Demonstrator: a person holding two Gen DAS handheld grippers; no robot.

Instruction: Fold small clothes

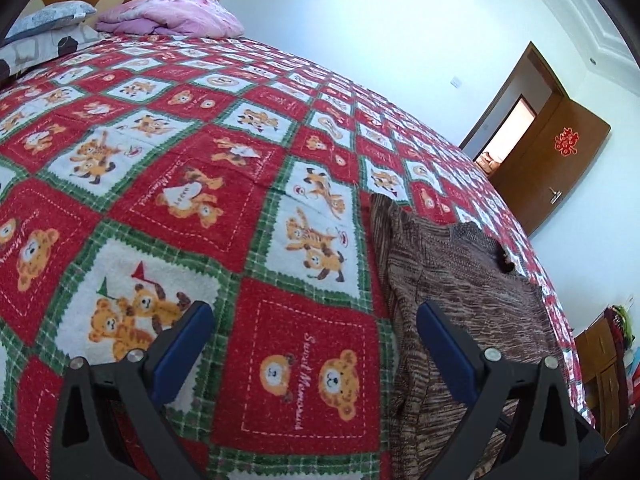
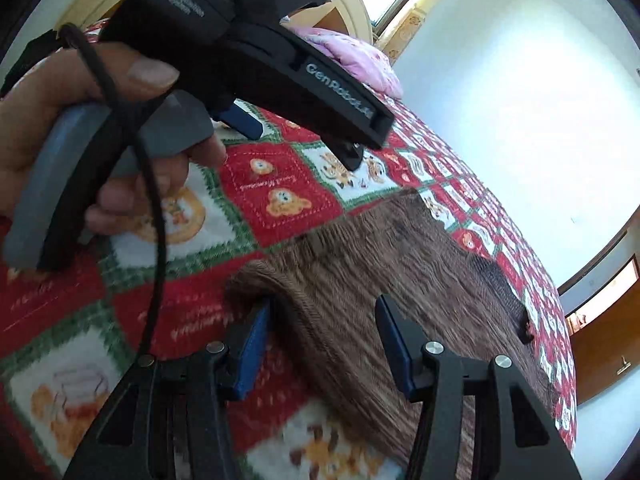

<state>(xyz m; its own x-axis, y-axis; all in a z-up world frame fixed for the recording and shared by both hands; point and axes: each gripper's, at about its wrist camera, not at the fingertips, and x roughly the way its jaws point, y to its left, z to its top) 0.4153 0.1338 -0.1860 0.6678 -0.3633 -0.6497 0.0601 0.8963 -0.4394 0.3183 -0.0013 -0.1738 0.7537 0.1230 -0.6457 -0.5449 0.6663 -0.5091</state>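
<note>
Right wrist, right tongs (image 2: 320,332) open, over sweater (image 2: 400,264)

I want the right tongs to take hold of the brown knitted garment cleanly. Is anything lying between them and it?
Nothing visible. The right tongs hang open right over the near edge of the brown knitted garment, which lies flat on the bear-print blanket. The left tongs are off to the far left side, clear of it.

"Sweet Memories" is stitched on the bedspread's (image 1: 304,216) red squares; "GenRobot.AI" marks the left hand-held gripper (image 2: 340,92) (its smaller label unreadable).
</note>
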